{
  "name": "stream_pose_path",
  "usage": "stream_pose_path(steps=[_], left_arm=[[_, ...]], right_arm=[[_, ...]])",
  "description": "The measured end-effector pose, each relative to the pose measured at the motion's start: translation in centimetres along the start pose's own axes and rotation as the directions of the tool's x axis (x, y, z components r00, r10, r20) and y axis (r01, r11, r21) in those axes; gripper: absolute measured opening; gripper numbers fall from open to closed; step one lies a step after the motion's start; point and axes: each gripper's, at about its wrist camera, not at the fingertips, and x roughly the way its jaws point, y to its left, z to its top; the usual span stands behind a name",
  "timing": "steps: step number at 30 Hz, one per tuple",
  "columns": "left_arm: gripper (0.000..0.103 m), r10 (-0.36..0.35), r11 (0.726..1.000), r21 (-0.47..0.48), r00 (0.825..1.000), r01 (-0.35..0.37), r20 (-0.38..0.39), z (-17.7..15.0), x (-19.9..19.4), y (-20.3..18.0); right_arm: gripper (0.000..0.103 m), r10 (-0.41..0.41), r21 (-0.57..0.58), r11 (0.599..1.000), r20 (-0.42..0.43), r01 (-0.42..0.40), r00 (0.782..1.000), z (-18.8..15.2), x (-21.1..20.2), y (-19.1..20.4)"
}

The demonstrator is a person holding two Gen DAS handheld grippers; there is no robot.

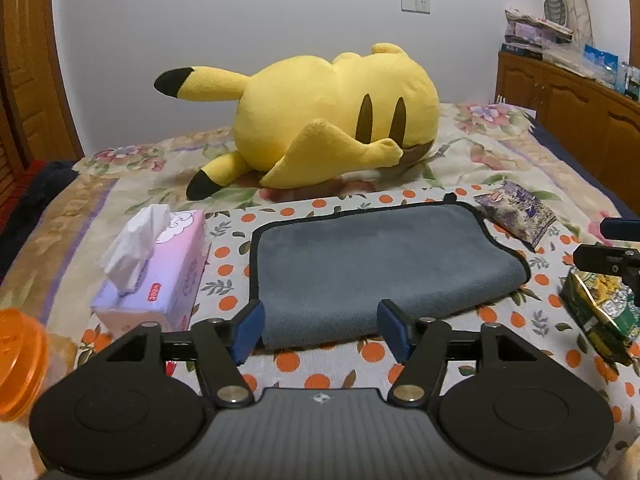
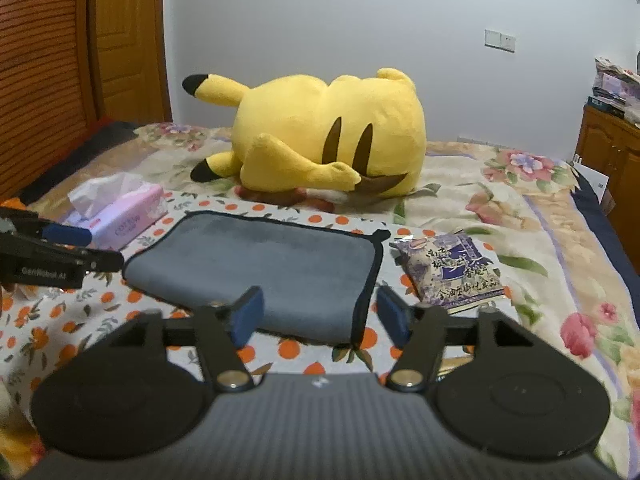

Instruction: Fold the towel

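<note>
Bedroom scene: bed point(image 1: 500, 148) with floral cover, white wall behind, wood door at left edge of both views, wood cabinet point(image 1: 568, 100) upper right in left wrist view. Orange-dot cloth point(image 1: 320, 364) spread over the near part of the bed. Towel point(image 1: 372, 264) is grey with black trim, lying flat on the cloth, centre of both frames, already doubled over with the rounded fold toward the lower right in left wrist view. Left gripper point(image 1: 320, 326) low centre in its own view, blue pads point(image 1: 250, 330) wide apart, holding nothing, tips at the towel's near edge; contact can't be confirmed. Right gripper point(image 2: 320, 314) same pose in its view: fingers spread, nothing between them, tips over the towel's near right corner point(image 2: 360, 320). Each gripper also shows side-on at the edge of the other's view. Pink tissue box point(image 1: 160, 276) left of towel, near but apart. Purple snack pack point(image 2: 452, 276) just right of towel. Green packet point(image 1: 600, 316) at right edge in left wrist view. Yellow plush point(image 1: 320, 120) lying on its side behind the towel, upper centre. Orange container point(image 1: 20, 360) at lower left edge, partly cut off.
</note>
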Motion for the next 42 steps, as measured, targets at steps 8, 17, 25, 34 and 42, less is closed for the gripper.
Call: stream_pose_path(steps=[8, 17, 25, 34, 42], left_arm=[[0.086, -0.001, 1.0, 0.008, 1.0, 0.001, 0.02, -0.5, -2.8, -0.7], [0.103, -0.013, 1.0, 0.001, 0.999, 0.013, 0.036, -1.1, -4.9, -1.3], [0.103, 0.011, 1.0, -0.001, 0.999, -0.011, 0.04, -1.8, -6.9, -1.6], [0.103, 0.01, 1.0, -0.013, 0.999, -0.009, 0.046, -2.6, -9.9, -2.1], [0.103, 0.007, 1.0, -0.005, 0.998, -0.006, 0.059, -3.1, -13.2, -3.1]], right_arm=[[0.085, 0.0, 0.005, 1.0, 0.018, -0.001, 1.0, -0.4, -2.2, 0.6], [0.103, 0.011, 0.014, 1.0, 0.019, -0.011, 1.0, -0.9, -3.5, 1.0], [0.103, -0.004, 0.024, 1.0, -0.001, 0.004, 1.0, -1.3, -4.5, 1.2], [0.103, -0.012, 0.031, 0.999, 0.02, 0.011, 1.0, -1.6, -7.0, 1.4], [0.103, -0.019, 0.048, 0.999, 0.043, 0.017, 0.999, -1.7, -10.1, 1.5]])
